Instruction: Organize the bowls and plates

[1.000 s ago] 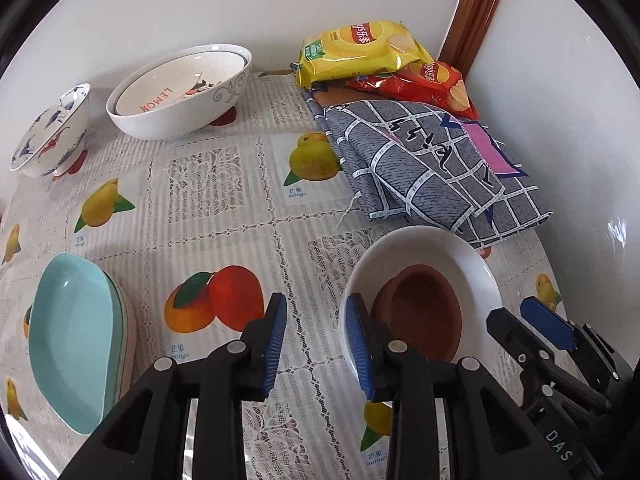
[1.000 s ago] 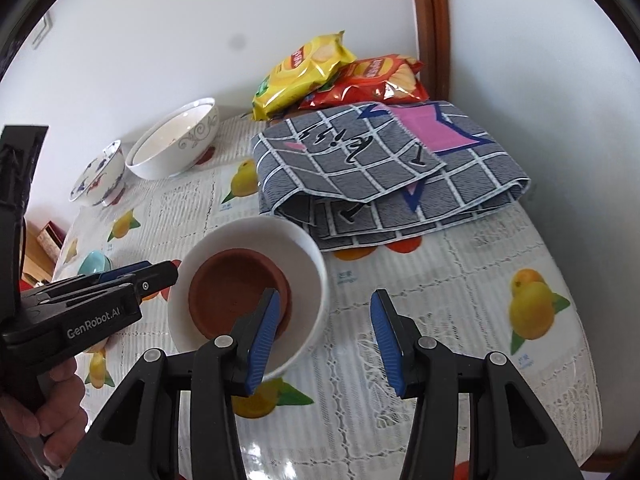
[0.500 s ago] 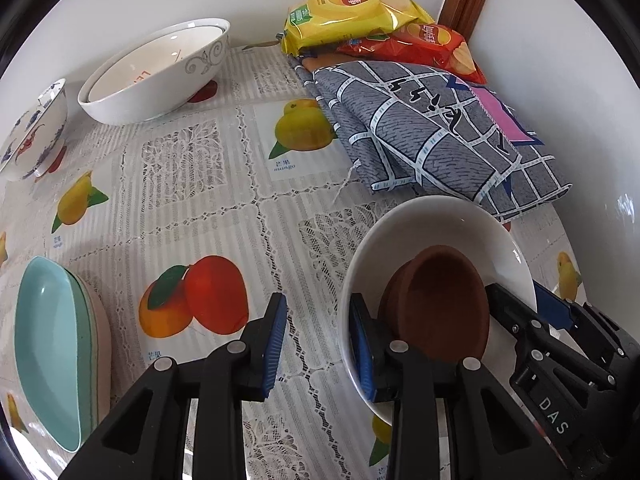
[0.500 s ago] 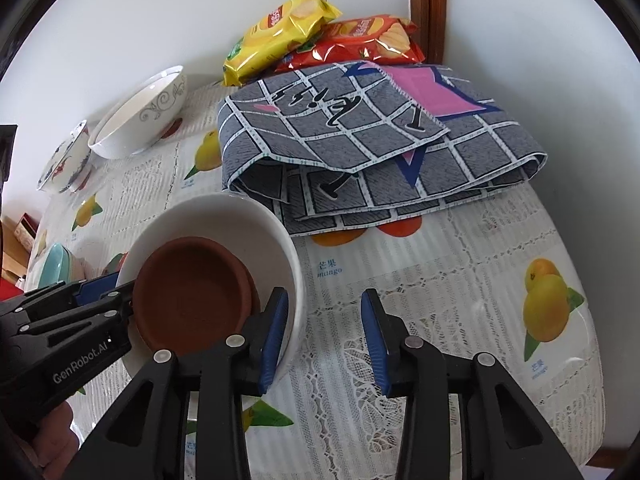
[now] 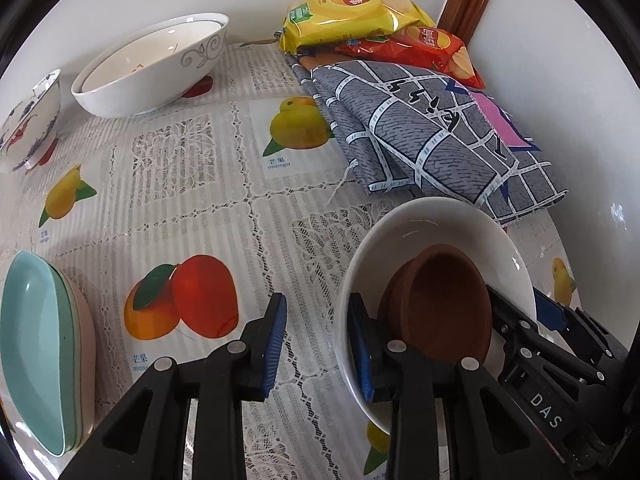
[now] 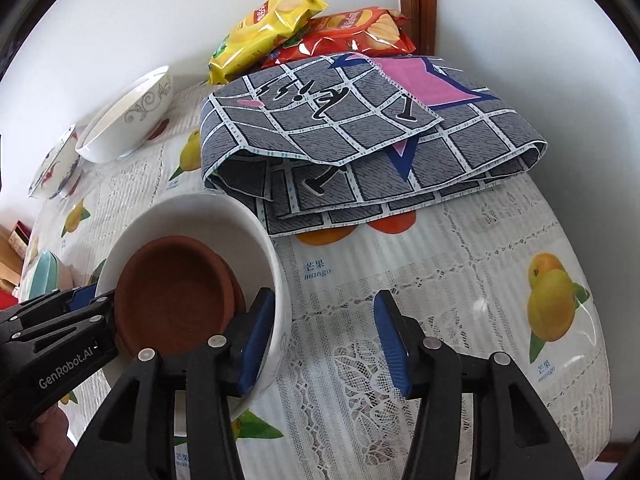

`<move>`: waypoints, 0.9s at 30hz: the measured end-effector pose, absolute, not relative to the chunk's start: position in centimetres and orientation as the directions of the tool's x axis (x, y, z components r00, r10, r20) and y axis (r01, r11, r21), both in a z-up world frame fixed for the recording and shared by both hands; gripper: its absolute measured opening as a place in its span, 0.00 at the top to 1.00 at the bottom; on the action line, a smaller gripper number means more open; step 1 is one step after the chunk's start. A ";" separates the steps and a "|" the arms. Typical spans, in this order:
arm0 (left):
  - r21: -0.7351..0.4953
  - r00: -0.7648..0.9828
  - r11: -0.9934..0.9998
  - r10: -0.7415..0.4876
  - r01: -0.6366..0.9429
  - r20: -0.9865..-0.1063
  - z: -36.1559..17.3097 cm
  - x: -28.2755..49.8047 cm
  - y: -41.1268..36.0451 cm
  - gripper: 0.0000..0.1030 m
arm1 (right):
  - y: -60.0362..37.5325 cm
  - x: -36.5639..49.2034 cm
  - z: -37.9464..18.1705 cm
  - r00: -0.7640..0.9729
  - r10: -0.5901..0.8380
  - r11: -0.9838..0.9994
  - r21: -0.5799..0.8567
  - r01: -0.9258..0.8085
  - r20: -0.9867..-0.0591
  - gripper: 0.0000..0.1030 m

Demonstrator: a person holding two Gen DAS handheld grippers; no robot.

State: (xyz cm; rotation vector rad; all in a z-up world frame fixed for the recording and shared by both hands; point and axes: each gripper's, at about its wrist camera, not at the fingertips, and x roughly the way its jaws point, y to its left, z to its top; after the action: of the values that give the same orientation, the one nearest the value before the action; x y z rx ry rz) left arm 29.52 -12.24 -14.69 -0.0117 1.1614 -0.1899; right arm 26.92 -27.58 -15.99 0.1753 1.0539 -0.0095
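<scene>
Your table, under its fruit-print cloth (image 5: pixel 192 184), takes up most of both views. On its far right lies the folded grey checked cloth (image 6: pixel 360 140), with a yellow chip bag (image 5: pixel 352 8) and a red chip bag (image 5: pixel 432 48) stacked against the wall behind it. At the far left sit the large white bowl (image 5: pixel 152 72), with another white bowl nested inside, and further left the blue-patterned bowl (image 5: pixel 28 120). Near the left edge, the teal plates (image 5: pixel 36 360) are stacked.

The white bowl (image 5: pixel 440 232) you are working on is near the right, just in front of the folded cloth, and it holds the brown clay saucer (image 5: pixel 444 308) tilted against its inner wall.

Your left gripper (image 5: pixel 316 344) has its fingers spread, its right finger inside the white bowl and its left finger outside over the tablecloth. Your right gripper (image 6: pixel 320 336) is also spread wide, straddling the opposite rim: its left finger inside beside the saucer, its right finger outside. Neither pair pinches the rim.
</scene>
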 end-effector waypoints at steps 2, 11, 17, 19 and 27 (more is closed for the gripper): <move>-0.097 0.390 0.985 -0.147 0.145 -0.909 -14.6 29.5 -12.3 0.73 | -27.7 26.8 -16.1 0.501 0.078 0.983 0.150 0.104 -0.862 0.51; -0.108 0.405 0.984 -0.156 0.140 -0.901 -14.5 29.3 -12.2 0.78 | -27.8 26.8 -16.2 0.506 0.116 0.970 0.207 0.127 -0.854 0.58; -0.080 0.414 0.983 -0.142 0.164 -0.899 -14.1 29.2 -13.4 0.91 | -26.9 27.1 -15.9 0.500 0.142 0.971 0.218 0.095 -0.854 0.83; -0.096 0.414 0.983 -0.154 0.157 -0.897 -14.1 29.1 -13.2 0.91 | -26.8 27.2 -16.0 0.499 0.156 0.968 0.232 0.094 -0.852 0.88; -0.103 0.409 0.983 -0.159 0.155 -0.899 -14.1 28.7 -12.7 0.92 | -26.0 26.8 -15.8 0.495 0.149 0.971 0.221 0.091 -0.856 0.90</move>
State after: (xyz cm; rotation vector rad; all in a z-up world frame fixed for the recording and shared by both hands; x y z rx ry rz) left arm 28.69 -12.70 -14.08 -0.0042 1.1325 -0.1976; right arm 26.77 -25.98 -15.78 0.2508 1.0552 0.0357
